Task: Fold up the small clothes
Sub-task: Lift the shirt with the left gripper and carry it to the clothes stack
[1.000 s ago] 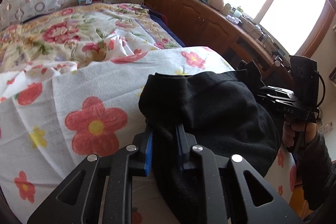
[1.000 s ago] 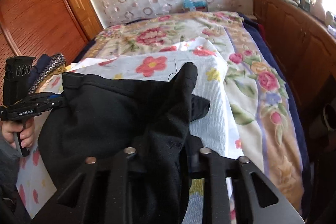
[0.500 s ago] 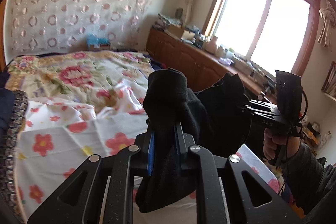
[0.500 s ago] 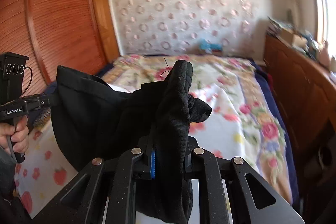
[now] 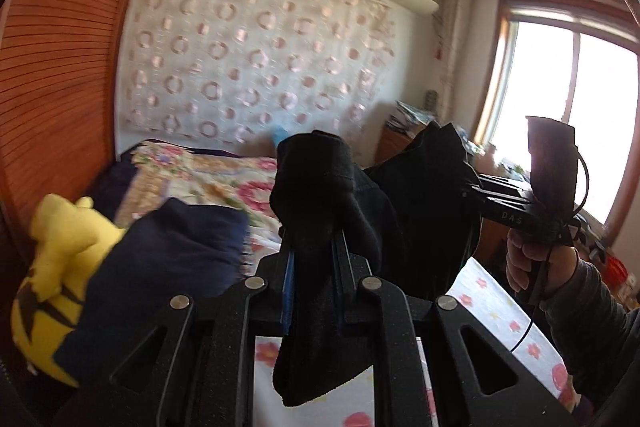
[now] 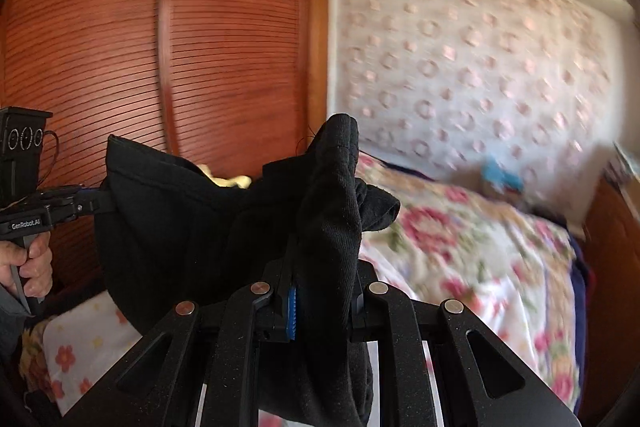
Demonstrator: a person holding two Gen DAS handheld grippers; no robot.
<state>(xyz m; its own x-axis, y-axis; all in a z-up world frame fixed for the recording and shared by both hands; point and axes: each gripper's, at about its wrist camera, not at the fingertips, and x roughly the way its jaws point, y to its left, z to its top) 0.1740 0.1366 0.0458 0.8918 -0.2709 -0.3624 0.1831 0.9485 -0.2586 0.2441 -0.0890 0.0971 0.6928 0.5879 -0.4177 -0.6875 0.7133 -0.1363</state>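
A small black garment (image 5: 424,203) hangs in the air between my two grippers, well above the bed. My left gripper (image 5: 314,247) is shut on one bunched corner of it, which sticks up past the fingertips. My right gripper (image 6: 320,267) is shut on the other corner, also bunched upright. In the right wrist view the black garment (image 6: 168,219) sags between the two grips. Each view shows the other gripper: the right one (image 5: 468,187) at right, the left one (image 6: 96,203) at left.
The bed with a floral sheet (image 6: 480,247) lies below. A yellow plush toy (image 5: 60,259) and a dark navy folded cloth (image 5: 160,267) sit at the left. A wooden louvred wardrobe (image 6: 160,67) stands on the left, a window (image 5: 580,127) on the right.
Both grippers have lifted the black garment off the bed and high into the air, and both views have tilted up and swung left toward the wardrobe.
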